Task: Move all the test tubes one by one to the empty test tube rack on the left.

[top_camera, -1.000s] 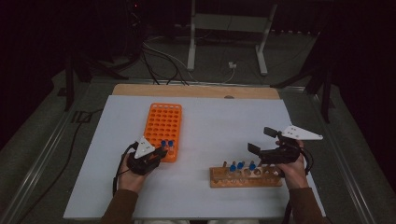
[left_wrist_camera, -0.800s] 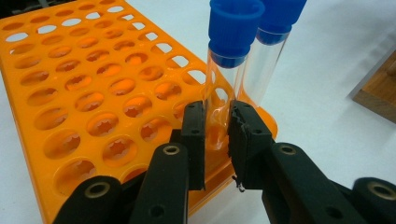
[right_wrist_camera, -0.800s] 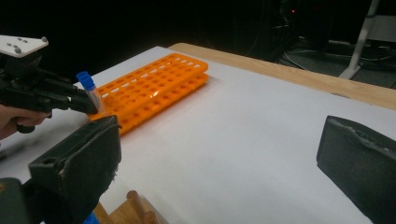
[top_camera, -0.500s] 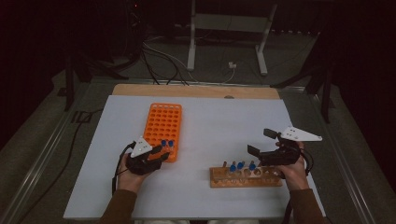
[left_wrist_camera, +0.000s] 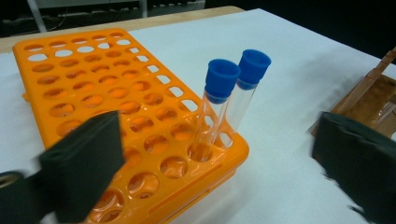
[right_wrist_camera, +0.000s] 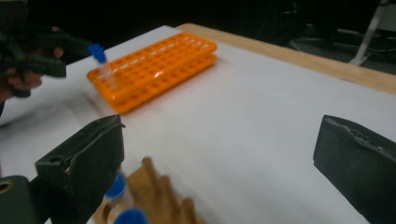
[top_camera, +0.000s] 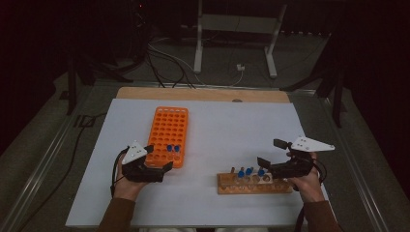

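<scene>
White table (top_camera: 217,125): two blue-capped tubes (left_wrist_camera: 219,109) stand near-upright, caps up, in the orange rack (left_wrist_camera: 93,93); left tool (left_wrist_camera: 215,177) just opened, empty.

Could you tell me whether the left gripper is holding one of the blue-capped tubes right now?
No, the left gripper stands open, both blue-capped tubes standing free in the orange rack.

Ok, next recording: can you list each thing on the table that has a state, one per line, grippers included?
Left gripper: jaws just opened wide, nothing between them.
Right gripper: open, empty, over the wooden rack.
Orange plastic tube rack: flat on the white table, mostly empty holes.
Two blue-capped clear tubes: capped, standing side by side in the orange rack's near corner, leaning slightly.
Wooden tube rack: holds three blue-capped tubes, upright.
</scene>
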`<state>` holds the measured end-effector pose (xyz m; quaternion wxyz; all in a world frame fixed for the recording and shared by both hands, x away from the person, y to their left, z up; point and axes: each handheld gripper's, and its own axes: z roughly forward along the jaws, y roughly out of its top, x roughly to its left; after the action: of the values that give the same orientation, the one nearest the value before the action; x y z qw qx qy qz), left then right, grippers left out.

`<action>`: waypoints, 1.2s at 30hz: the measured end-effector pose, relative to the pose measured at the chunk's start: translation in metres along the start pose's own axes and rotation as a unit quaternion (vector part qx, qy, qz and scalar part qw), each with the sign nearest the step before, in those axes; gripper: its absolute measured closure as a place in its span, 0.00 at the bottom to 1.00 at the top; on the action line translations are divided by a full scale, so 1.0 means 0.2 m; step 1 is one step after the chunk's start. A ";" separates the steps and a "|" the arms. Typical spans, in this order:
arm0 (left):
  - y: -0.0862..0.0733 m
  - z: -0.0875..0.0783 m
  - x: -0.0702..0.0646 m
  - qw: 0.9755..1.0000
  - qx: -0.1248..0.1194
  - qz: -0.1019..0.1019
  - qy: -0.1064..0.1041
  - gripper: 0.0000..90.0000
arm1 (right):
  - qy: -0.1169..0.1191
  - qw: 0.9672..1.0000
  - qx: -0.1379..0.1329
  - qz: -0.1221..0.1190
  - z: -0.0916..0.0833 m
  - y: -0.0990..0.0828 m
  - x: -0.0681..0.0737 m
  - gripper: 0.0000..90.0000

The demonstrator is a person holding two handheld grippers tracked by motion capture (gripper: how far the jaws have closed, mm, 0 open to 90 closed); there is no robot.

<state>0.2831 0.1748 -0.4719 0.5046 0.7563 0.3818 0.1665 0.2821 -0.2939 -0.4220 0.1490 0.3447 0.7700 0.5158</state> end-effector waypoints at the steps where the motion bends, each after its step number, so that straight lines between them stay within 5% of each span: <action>1: 0.00 0.00 0.00 1.000 -0.002 0.001 0.000 0.01 | 0.000 1.000 0.002 -0.002 -0.01 -0.01 0.01 0.03; 8: -0.01 -0.01 0.02 1.000 0.001 -0.012 0.005 0.01 | 0.015 1.000 0.016 0.002 -0.04 -0.09 0.04 0.08; 12: -0.01 0.00 0.02 1.000 0.008 -0.009 0.010 0.01 | 0.038 0.999 0.024 0.004 -0.05 -0.13 0.06 0.19; 26: -0.02 0.00 0.02 1.000 0.008 -0.009 0.013 0.01 | 0.069 0.995 0.055 -0.040 -0.03 -0.21 0.10 0.83; 36: -0.02 0.00 0.02 1.000 0.008 -0.009 0.013 0.01 | 0.061 0.994 0.064 -0.060 0.02 -0.19 0.13 0.83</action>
<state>0.2844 0.1781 -0.4766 0.4951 0.7542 0.3969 0.1689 0.2518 -0.2821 -0.4554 0.1106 0.2744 0.8284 0.4756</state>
